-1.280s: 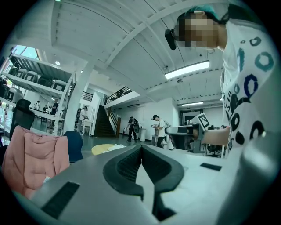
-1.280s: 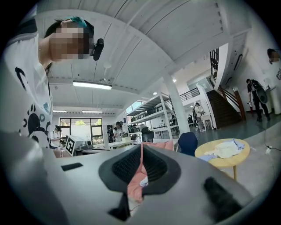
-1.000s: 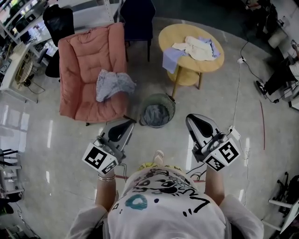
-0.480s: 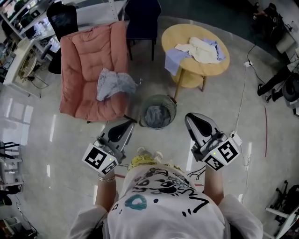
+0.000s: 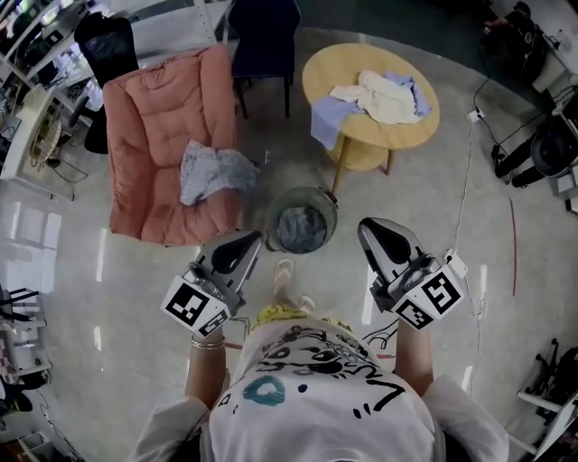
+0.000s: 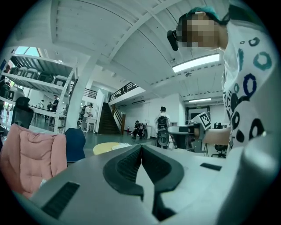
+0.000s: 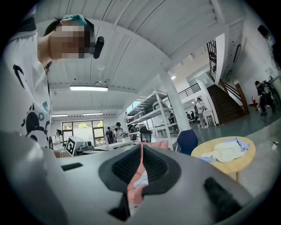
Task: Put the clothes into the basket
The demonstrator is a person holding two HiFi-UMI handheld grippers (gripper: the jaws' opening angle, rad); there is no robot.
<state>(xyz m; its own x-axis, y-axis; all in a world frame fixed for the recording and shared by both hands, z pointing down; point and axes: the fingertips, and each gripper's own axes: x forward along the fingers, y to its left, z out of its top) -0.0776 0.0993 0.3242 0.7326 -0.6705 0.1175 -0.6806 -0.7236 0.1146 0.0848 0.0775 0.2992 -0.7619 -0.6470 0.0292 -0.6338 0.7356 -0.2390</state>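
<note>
In the head view a round wire basket (image 5: 301, 219) stands on the floor with a grey garment inside. A grey-blue cloth (image 5: 212, 171) lies on the pink padded chair (image 5: 149, 117). Cream and blue clothes (image 5: 375, 95) are heaped on the round yellow table (image 5: 397, 122). My left gripper (image 5: 251, 239) is shut and empty, just left of the basket. My right gripper (image 5: 370, 227) is shut and empty, to the basket's right. The left gripper view shows the chair (image 6: 26, 158) and table (image 6: 107, 147) ahead. The right gripper view shows the table's clothes (image 7: 226, 149).
A dark blue chair (image 5: 262, 27) stands behind the pink chair. A cable (image 5: 465, 162) runs along the floor at the right, with office chairs (image 5: 551, 149) beyond it. Shelves and desks (image 5: 36, 99) line the left side. The person's foot (image 5: 283, 271) is just before the basket.
The person has stepped forward: a foot now shows ahead of the body, near the basket. Both grippers have kept their pose and stayed shut.
</note>
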